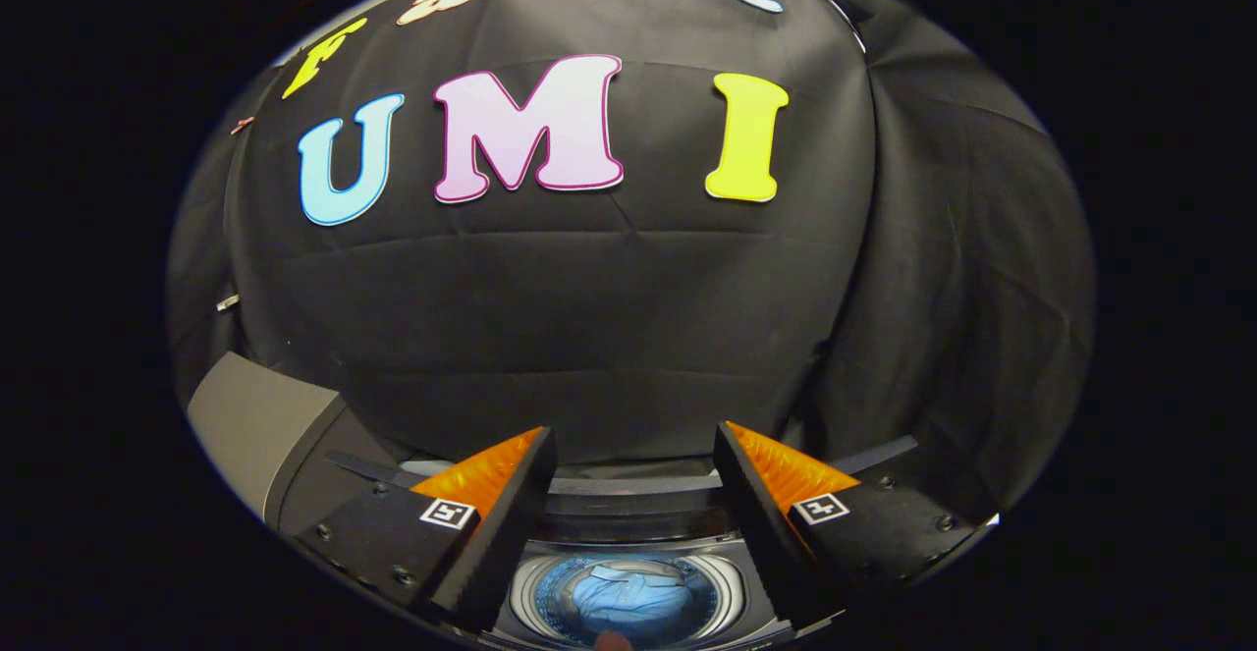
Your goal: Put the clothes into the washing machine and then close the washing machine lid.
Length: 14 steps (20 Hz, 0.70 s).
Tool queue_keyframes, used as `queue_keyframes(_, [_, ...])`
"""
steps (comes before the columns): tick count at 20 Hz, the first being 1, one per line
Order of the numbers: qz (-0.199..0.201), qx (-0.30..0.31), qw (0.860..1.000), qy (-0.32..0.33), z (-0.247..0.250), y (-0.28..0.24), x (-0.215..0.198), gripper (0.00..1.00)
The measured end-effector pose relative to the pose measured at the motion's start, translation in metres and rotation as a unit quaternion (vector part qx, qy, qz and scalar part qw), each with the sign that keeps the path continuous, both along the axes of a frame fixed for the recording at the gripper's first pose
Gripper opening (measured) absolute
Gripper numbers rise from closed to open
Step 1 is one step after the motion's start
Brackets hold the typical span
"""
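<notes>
Hovering gripper (633, 464) over washing machine (628, 543) | fingers spread, empty | blue clothes (628, 597) in drum below, between fingers | lid (260, 425) up beside them | risk: cloth bunching at rim could jam lid

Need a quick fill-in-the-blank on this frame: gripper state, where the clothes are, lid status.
1. The gripper hovers with its fingers ____ and nothing between them.
2. The blue garment lies inside the washing machine's ____.
3. The washing machine lid is still ____, so the drum is exposed.

Missing words: open; drum; open
</notes>
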State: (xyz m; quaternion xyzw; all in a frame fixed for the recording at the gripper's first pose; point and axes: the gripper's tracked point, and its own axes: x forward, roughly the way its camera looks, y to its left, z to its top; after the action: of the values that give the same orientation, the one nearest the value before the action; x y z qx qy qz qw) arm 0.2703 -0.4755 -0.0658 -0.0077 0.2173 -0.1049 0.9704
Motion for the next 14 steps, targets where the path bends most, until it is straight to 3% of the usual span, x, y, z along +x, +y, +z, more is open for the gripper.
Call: queue_keyframes(14, [-0.003, -0.004, 1.000, -0.026, 0.0035, -0.0008, -0.0027, 1.00])
